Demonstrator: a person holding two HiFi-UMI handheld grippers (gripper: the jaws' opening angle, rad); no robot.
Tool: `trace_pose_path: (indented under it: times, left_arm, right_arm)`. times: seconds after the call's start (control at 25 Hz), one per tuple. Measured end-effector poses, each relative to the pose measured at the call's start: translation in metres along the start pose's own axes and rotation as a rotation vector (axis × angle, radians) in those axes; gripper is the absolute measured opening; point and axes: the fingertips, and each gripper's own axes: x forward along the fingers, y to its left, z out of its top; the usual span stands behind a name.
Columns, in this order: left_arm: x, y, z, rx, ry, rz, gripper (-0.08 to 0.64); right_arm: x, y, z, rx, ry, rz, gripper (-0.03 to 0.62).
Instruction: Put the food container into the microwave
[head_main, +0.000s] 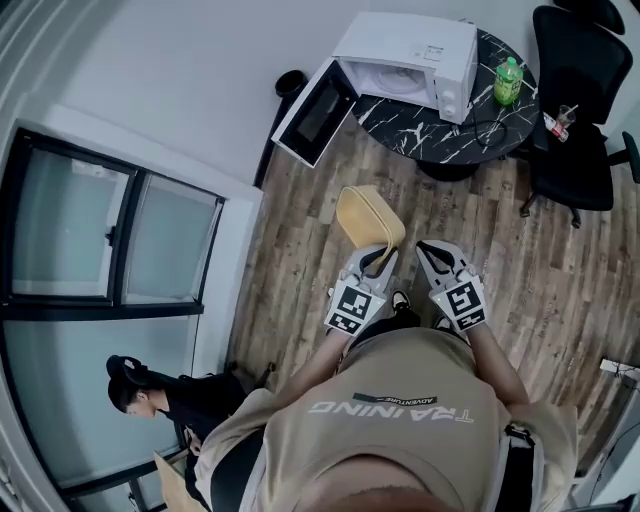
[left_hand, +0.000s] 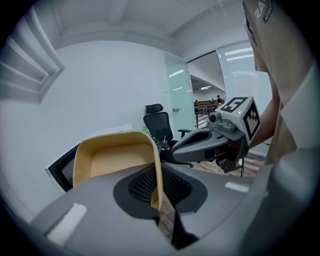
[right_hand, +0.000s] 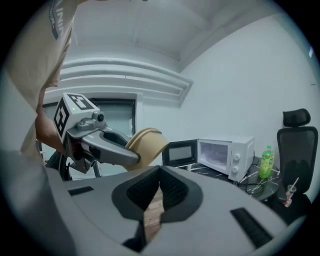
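Head view: microwave (head_main: 410, 50) sits top centre on the black counter (head_main: 450, 135), its door swung open to the left. Open wood floor (head_main: 300, 250) lies below it. The yellow food container (head_main: 370, 215) is mid-frame, its near edge clamped by the left hand-held gripper (head_main: 378, 258).
Left gripper view: container is empty, with one wall pinched between the jaws.
Right gripper view: right hand-held gripper (right_hand: 152, 200) has its jaws together, holding nothing.

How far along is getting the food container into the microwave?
Done: the microwave door is open and the left claw is shut on the wall of the food container. In hand: it is held over the floor, apart from the microwave. Left: set it inside. The right claw is shut on nothing.
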Motion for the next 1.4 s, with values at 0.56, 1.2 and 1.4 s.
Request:
trace_pose_path:
  times: [0.56,1.2,1.4]
  left_arm:
    - [-0.005,0.091,-0.041,0.106,-0.024,-0.119,0.026]
    - [0.068,0.140,-0.030,0.054,-0.002,-0.168,0.026]
    - [0.097,0.171,-0.011,0.082,0.051,-0.129,0.026]
  right_arm:
    - [0.084,-0.030,0.014,0.027,0.043,-0.233,0.011]
    - [0.130,-0.134,0.022,-0.005,0.077,-0.321,0.011]
    - [0.145,-0.176,0.033,0.005,0.013,-0.295,0.011]
